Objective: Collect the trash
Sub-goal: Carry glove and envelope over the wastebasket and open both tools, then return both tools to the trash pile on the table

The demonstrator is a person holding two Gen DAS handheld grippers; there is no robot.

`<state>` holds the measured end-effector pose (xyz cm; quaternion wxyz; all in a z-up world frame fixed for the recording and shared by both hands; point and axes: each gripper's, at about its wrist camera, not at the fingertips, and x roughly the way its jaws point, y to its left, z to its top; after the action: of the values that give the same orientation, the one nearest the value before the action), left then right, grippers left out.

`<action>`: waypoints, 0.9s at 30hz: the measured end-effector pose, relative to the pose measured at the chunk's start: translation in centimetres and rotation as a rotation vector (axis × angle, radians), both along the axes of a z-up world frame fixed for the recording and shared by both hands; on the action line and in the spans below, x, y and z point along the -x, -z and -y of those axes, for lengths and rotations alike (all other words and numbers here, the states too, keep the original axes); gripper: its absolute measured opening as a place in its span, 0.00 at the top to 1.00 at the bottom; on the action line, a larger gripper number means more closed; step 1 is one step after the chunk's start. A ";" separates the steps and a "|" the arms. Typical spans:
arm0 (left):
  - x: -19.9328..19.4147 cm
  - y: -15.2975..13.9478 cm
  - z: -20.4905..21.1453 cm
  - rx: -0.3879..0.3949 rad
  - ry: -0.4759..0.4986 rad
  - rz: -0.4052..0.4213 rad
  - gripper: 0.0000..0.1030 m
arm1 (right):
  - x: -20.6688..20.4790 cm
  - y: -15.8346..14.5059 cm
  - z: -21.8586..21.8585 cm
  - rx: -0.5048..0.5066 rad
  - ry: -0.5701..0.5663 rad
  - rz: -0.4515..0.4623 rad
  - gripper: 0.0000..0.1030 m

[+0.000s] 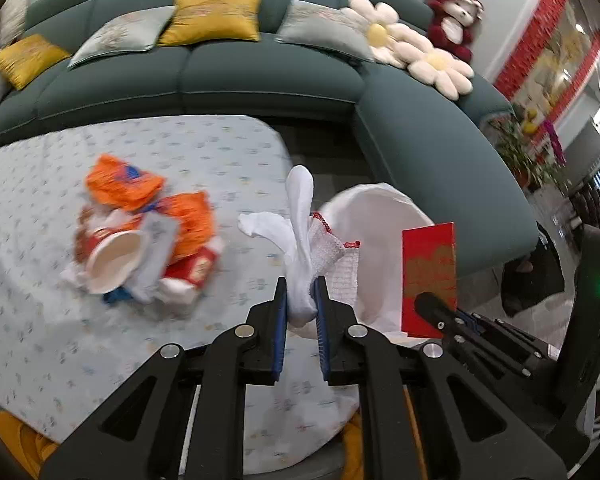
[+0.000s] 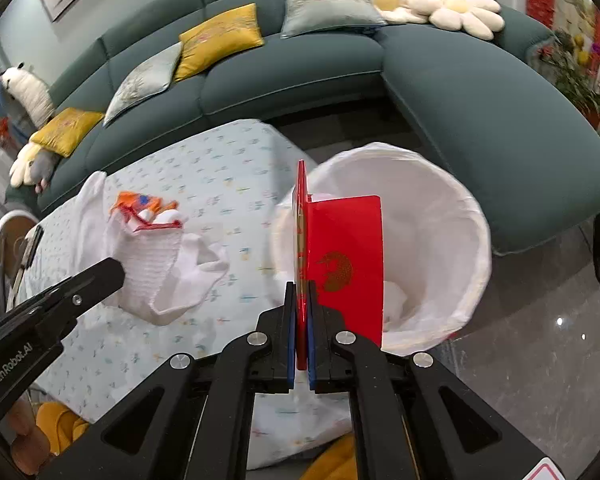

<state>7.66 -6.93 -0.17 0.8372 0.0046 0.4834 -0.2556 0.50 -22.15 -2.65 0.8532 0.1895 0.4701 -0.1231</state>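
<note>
White-lined bin (image 2: 440,216) — crumpled white scraps (image 2: 396,300) at its bottom.

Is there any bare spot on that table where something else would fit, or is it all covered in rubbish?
The table is mostly bare: a wide strip between the trash pile and the sofa, and more cloth on the near side of the pile. The crowded part is the corner by the bin, where both grippers hang with a sock and a red envelope.

text: "GenRobot.AI" | on: black arm of left gripper (image 2: 118,276), white lettering, ~8 o'clock in right wrist view | red envelope (image 2: 344,264): gold emblem, no legible characters | red paper cup (image 1: 112,256): print blurred, unreadable | nothing else readable
</note>
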 end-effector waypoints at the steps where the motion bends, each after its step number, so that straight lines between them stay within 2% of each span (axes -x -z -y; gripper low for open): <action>1: 0.0 0.1 1.1 -0.002 0.017 -0.001 0.88 | 0.1 0.1 0.6 0.000 0.009 -0.001 0.96; 9: -0.5 1.7 7.8 -0.015 0.105 -0.021 0.88 | 0.4 1.4 5.1 -0.004 0.073 -0.013 0.96; 18: -1.6 3.6 11.7 -0.010 0.165 -0.050 0.86 | -0.3 3.0 8.7 -0.024 0.127 -0.017 0.96; 19: -1.7 3.6 11.9 -0.009 0.166 -0.046 0.84 | -0.4 3.0 8.9 -0.027 0.127 -0.017 0.95; 23: -2.1 3.7 11.7 -0.011 0.139 -0.029 0.59 | -0.9 3.4 9.0 -0.024 0.131 -0.020 0.87; 27: -2.7 3.6 10.7 -0.021 0.096 -0.007 0.48 | -1.3 3.3 9.0 -0.020 0.127 -0.018 0.78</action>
<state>10.34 -17.58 -3.76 0.8222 0.0357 0.4883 -0.2901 1.81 -31.14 -5.97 0.8375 0.2264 0.4660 -0.1738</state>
